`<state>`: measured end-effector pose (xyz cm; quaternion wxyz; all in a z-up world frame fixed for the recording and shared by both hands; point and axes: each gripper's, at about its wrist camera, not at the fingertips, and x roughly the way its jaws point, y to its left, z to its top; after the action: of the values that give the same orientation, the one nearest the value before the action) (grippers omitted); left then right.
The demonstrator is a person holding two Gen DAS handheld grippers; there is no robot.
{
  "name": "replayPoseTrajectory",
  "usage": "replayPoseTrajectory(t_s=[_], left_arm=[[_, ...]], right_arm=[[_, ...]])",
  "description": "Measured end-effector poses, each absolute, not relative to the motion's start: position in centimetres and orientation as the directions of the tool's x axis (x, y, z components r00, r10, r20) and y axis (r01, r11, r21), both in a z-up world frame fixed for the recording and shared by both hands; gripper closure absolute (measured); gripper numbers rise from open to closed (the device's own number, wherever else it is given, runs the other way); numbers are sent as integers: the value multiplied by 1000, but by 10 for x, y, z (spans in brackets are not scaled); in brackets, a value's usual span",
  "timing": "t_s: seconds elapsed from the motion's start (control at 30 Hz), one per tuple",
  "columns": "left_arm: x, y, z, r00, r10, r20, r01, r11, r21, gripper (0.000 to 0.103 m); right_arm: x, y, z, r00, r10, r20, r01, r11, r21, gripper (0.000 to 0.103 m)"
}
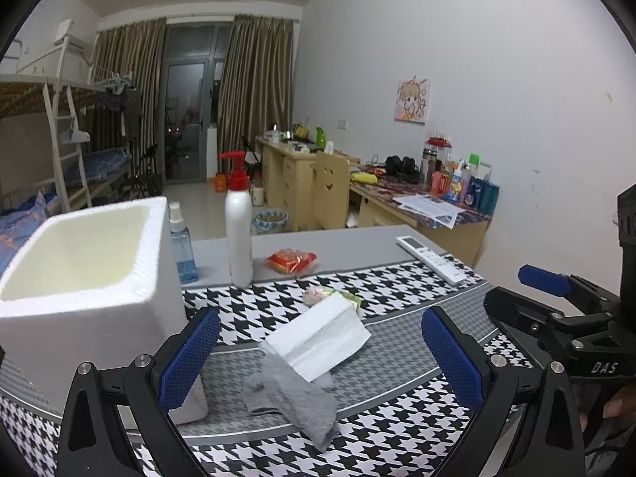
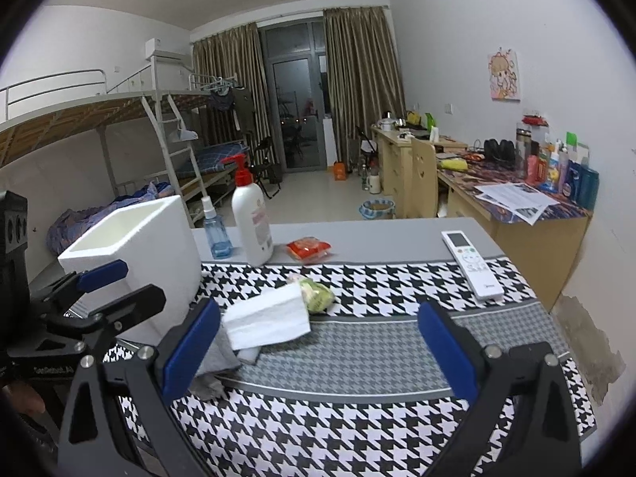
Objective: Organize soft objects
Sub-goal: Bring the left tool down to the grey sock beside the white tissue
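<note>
Both hand-held grippers, left (image 1: 320, 351) and right (image 2: 318, 344), gape empty; grey sock (image 1: 294, 397) looks limp and light, so pinch its bunched middle.

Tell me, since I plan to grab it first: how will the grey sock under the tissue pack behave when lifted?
The grey sock lies crumpled and flat, so it will probably droop limply from the pads. It looks thin, so likely very light. The tissue pack rests on one end of it, so pulling may drag or tip that pack. The left gripper is open around both.
</note>
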<state>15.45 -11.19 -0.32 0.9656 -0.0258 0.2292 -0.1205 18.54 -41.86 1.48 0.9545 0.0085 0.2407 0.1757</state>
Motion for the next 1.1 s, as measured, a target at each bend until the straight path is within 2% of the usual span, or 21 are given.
replayPoseTrajectory(t_s=[0.53, 1.1], left_arm=[[191, -117, -25, 837, -222, -500, 203, 975, -92, 1], [211, -86, -33, 853, -98, -512, 89, 995, -42, 1]], right_arm=[[212, -418, -4, 787, 352, -506, -330, 934, 136, 2], [236, -392, -13, 741, 400, -539, -391, 910, 137, 2]])
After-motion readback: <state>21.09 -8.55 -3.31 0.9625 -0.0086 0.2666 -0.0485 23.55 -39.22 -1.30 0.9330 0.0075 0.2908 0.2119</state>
